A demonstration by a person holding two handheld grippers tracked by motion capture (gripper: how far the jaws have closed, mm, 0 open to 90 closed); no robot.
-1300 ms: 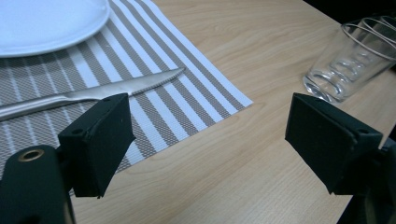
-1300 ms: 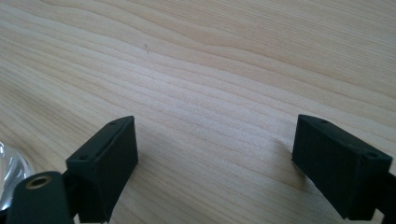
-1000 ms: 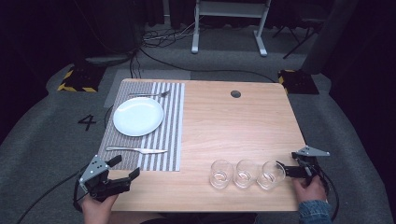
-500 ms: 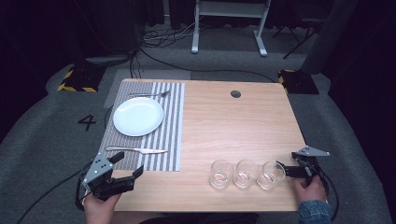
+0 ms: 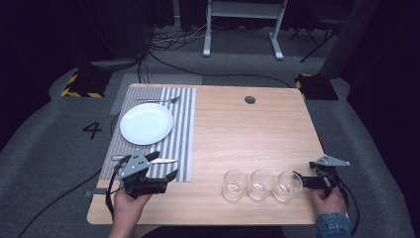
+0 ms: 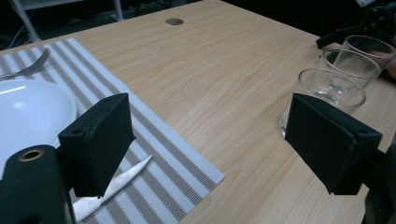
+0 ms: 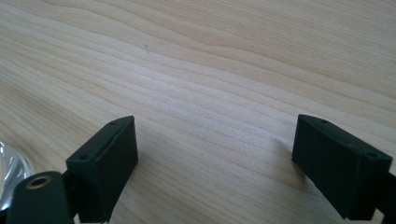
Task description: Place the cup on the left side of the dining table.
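Left tool (image 6: pixel 205 154) apart over the knife (image 6: pixel 114 184); right tool (image 7: pixel 215 163) apart — glass (image 7: pixel 9 172) beside it.

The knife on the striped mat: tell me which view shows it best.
The high view shows the knife best: it lies on the striped mat below the plate, though the left tongs cover its handle end. The left gripper view shows part of its blade beside one jaw. The right gripper view faces bare table.

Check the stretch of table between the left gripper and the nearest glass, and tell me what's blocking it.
Nothing visible blocks it. Between the open left gripper and the nearest glass lies bare table. The knife and placemat lie on the far side of the gripper, off that line.
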